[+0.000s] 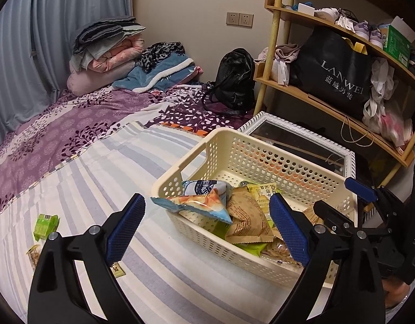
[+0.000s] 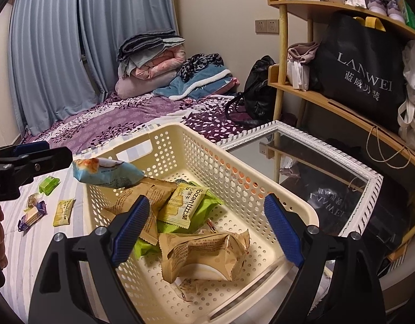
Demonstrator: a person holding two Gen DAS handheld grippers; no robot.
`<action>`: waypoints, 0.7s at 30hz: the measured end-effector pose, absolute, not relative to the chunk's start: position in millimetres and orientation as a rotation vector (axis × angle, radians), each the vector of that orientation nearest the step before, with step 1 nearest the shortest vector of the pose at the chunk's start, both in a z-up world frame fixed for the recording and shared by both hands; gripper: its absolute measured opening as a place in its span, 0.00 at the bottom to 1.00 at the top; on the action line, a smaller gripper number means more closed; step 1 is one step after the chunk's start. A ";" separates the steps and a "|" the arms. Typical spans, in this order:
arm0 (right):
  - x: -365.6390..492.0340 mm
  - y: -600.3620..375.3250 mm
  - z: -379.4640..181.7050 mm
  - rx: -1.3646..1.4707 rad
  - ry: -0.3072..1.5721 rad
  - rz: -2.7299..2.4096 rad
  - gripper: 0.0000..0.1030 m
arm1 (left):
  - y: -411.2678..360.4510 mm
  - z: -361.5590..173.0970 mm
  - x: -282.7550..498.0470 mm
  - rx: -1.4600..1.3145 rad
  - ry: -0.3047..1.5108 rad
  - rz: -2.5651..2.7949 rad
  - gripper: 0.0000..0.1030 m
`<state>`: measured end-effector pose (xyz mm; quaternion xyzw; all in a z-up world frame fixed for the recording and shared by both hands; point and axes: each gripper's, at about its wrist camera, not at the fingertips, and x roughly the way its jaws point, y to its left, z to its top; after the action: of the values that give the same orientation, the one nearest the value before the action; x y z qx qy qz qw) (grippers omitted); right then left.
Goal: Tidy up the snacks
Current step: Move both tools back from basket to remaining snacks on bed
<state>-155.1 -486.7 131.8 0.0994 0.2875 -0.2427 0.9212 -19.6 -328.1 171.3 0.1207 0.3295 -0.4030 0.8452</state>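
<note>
A cream perforated basket (image 1: 261,156) stands on the striped bed and holds several snack packs; it also shows in the right wrist view (image 2: 234,178). A light-blue snack pack (image 1: 199,202) lies over the basket's near rim, also in the right wrist view (image 2: 107,174). My left gripper (image 1: 207,224) is open, its fingers either side of that pack, not touching it. My right gripper (image 2: 207,226) is open and empty above the basket, over brown packs (image 2: 204,253). Loose snacks lie on the bed: a green one (image 1: 45,225), a yellow one (image 2: 63,212) and a purple one (image 2: 32,217).
A white-framed mirror (image 2: 315,172) lies right behind the basket. A wooden shelf (image 1: 329,102) with a black bag (image 2: 364,70) stands at the right. Folded blankets (image 1: 107,51) and a black backpack (image 1: 234,78) sit at the far end of the bed.
</note>
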 end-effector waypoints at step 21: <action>-136.2 -441.4 147.5 0.140 0.596 -0.421 0.85 | -257.0 165.7 -11.3 0.175 0.729 -0.736 0.95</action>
<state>-136.2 -441.4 147.5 0.0685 0.2914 -0.2055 0.9318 -11.3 -257.0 165.7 0.0837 0.3481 -0.3511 0.8652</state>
